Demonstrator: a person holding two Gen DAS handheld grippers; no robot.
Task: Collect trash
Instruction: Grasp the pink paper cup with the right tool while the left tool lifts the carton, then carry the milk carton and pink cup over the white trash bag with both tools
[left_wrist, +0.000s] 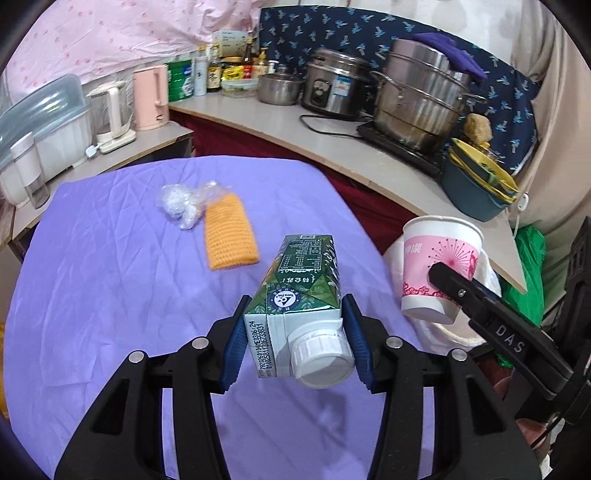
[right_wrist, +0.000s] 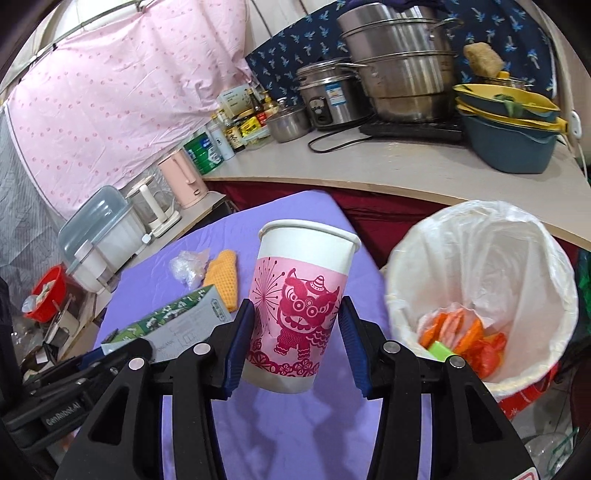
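Our left gripper (left_wrist: 295, 343) clenched the green carton (left_wrist: 299, 291) above the purple cloth (left_wrist: 110, 295). Our right gripper (right_wrist: 295, 343) grasped the paper cup (right_wrist: 299, 306) beside the lined bin (right_wrist: 517, 258)

The carton (left_wrist: 299, 295) sits in the left tool (left_wrist: 295, 343), the cup (right_wrist: 299, 314) in the right tool (right_wrist: 295, 339); bag (left_wrist: 181, 203) and cloth (left_wrist: 229, 232) lie touching on the table (left_wrist: 110, 295), bin (right_wrist: 480, 295) at its right

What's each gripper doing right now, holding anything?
Left gripper: closed on the green drink carton, lifted off the purple cloth.
Right gripper: closed on the pink paper cup, beside the lined trash bin.
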